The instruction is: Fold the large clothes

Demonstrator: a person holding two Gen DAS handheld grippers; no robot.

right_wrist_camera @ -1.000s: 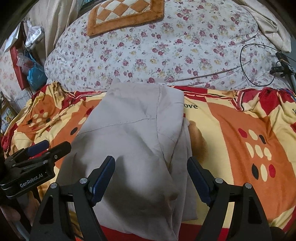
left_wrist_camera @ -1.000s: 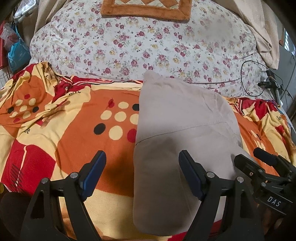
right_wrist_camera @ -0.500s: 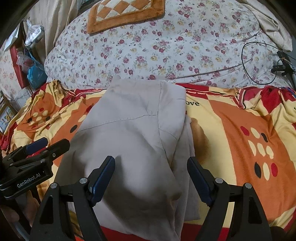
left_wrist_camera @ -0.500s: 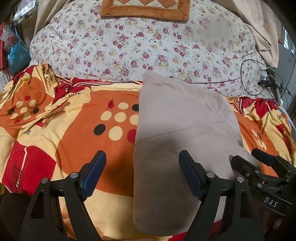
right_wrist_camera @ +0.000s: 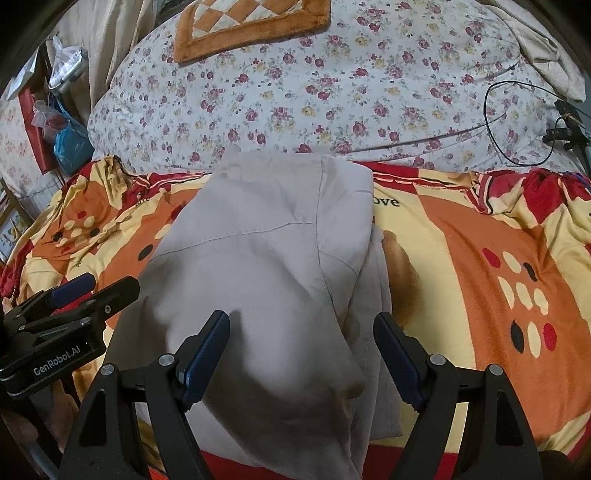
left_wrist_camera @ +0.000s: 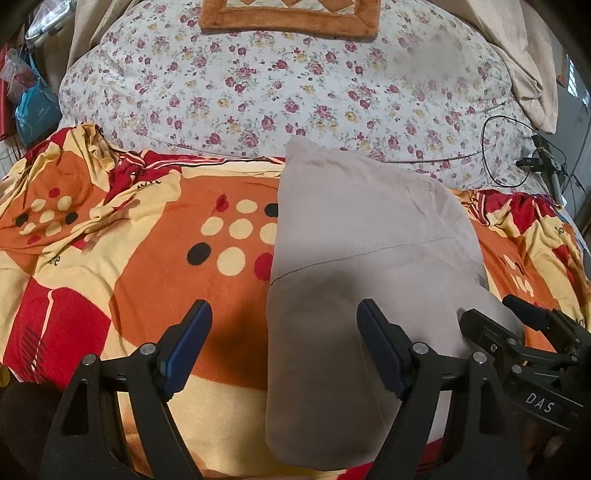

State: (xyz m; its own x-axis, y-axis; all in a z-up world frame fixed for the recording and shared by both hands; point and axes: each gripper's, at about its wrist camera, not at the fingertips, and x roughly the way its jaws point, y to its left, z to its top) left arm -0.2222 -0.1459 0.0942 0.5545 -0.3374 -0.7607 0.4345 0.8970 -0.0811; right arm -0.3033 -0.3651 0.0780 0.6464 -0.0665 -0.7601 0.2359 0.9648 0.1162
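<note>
A beige garment (left_wrist_camera: 369, 251) (right_wrist_camera: 266, 266) lies folded lengthwise as a long strip on an orange, red and yellow blanket (left_wrist_camera: 147, 251) (right_wrist_camera: 461, 258). My left gripper (left_wrist_camera: 284, 343) hovers open over the garment's left edge near its near end, nothing between its blue pads. My right gripper (right_wrist_camera: 303, 350) hovers open above the near part of the garment, straddling its right folded layers without touching. Each gripper shows in the other's view: the right gripper (left_wrist_camera: 532, 332) at the right edge of the left wrist view, the left gripper (right_wrist_camera: 74, 299) at the left edge of the right wrist view.
A large floral quilt (left_wrist_camera: 295, 81) (right_wrist_camera: 332, 85) is heaped behind the blanket, with an orange checked cushion (right_wrist_camera: 251, 26) on top. A black cable and small stand (left_wrist_camera: 539, 158) sit at the right. Bags (right_wrist_camera: 66, 129) hang at the far left.
</note>
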